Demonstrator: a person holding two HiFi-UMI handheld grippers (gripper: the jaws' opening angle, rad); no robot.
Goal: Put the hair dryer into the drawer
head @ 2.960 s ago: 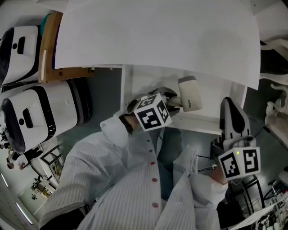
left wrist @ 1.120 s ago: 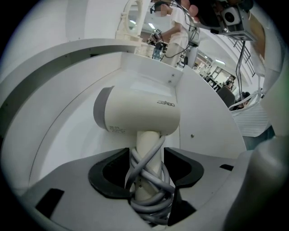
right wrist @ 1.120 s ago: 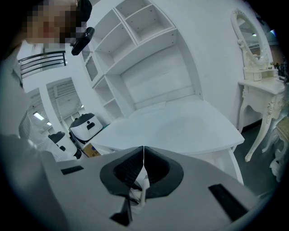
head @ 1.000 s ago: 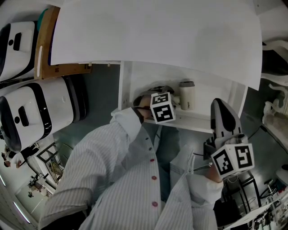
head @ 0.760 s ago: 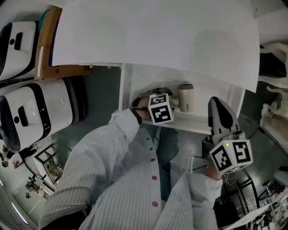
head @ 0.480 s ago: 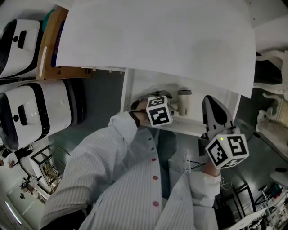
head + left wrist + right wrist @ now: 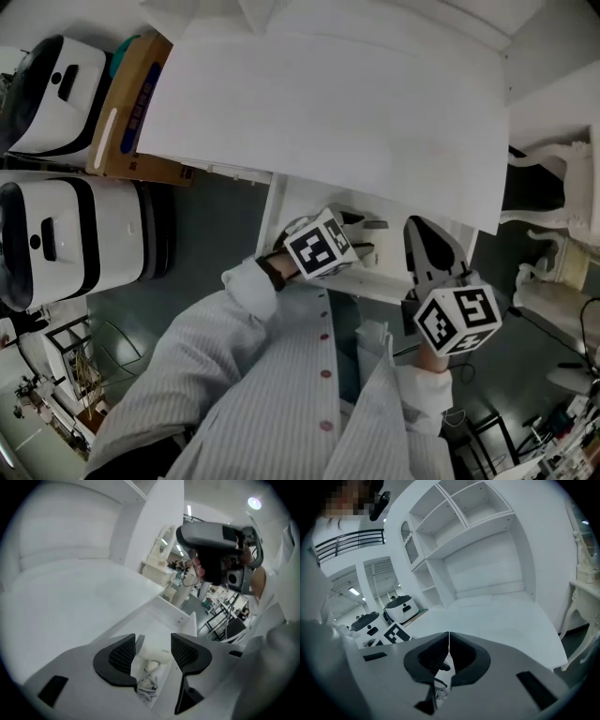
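Hair dryer (image 7: 154, 657) in drawer (image 7: 188, 622), lower centre; our left gripper (image 7: 153, 642), wide and just narrowing slightly, hangs clear above it; right gripper (image 7: 449, 641) closed, empty. We judge the loose cord (image 7: 147, 686) could jam the closing drawer.

place: lab hall | cues: 2 white machines (image 7: 56, 246), white shelf unit (image 7: 459, 513), mezzanine railing (image 7: 351, 538)
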